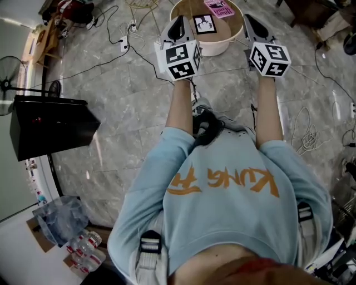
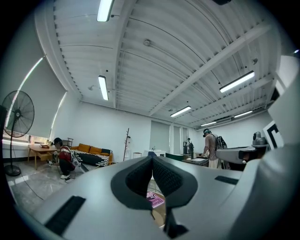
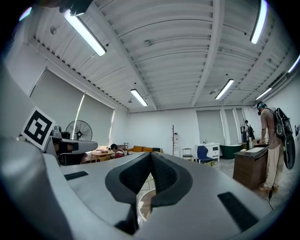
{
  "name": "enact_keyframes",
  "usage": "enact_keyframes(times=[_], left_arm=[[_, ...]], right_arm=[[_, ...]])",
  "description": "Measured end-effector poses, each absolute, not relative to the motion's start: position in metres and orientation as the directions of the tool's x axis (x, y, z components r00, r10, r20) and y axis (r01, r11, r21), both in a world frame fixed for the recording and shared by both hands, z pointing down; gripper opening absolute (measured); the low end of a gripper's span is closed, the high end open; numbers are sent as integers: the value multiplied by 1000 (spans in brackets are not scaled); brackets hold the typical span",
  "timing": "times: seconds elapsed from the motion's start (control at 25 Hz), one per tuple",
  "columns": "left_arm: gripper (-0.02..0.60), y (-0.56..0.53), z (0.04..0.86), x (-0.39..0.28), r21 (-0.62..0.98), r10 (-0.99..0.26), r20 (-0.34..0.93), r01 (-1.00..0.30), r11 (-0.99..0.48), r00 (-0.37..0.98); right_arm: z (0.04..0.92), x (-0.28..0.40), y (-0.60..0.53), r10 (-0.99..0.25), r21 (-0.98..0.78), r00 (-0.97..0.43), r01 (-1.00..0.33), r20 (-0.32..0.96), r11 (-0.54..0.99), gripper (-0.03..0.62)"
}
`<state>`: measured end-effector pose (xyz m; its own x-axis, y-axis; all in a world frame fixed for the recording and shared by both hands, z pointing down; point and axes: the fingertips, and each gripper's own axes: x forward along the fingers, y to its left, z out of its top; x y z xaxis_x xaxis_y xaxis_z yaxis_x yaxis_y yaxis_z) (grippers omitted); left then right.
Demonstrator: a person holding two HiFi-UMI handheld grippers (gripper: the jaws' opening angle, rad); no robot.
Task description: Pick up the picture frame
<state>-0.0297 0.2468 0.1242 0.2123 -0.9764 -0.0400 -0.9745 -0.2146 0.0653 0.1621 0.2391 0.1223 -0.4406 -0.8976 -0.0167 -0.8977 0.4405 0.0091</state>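
The picture frame (image 1: 204,24), black-edged with a white picture, lies on a round wooden table (image 1: 222,45) at the top of the head view, beside a pink card (image 1: 218,8). My left gripper (image 1: 179,22) is held level just left of the frame and short of it, its jaws shut on nothing. In the left gripper view the gripper (image 2: 152,158) has its pads together, and the pink card (image 2: 156,199) shows below them. My right gripper (image 1: 248,20) is level at the table's right edge, also shut and empty. The right gripper view shows its pads (image 3: 151,155) meeting.
A black box (image 1: 50,125) and a standing fan (image 1: 11,83) are at the left. Cables (image 1: 306,133) trail over the marble floor on the right and at the top left. Water bottles (image 1: 86,250) lie at the bottom left. A person (image 3: 272,140) stands at a desk far off.
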Motion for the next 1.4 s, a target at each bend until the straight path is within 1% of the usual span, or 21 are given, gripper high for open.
enact_keyframes(times=[0.28,0.56,0.76,1.08,1.24,1.4], left_arm=[[20,205,123,-37,53,-975,-57,-975,-217,214],[20,134,141,-18,72,-966,-26,-963,-260,259],[20,83,166,-32,115,-970,26,-965,-238,242],[20,-25,181,-74,150,-974,71,-968,-201,213],[20,-86,191,-92,158,-970,88,-965,-209,225],[20,-133,209,-101,198,-960,121,-954,-225,252]], right_arm=[[118,166,207,-908,19,-417,-909,-32,416,-3],[128,194,141,-936,-19,-353,-935,-19,353,-3],[154,174,89,-924,-18,-378,-926,52,378,-3],[165,135,-25,-915,-24,-391,-920,97,390,-3],[174,111,-86,-911,-26,-397,-918,112,397,-3],[189,93,-134,-900,-14,-403,-913,165,407,-3]])
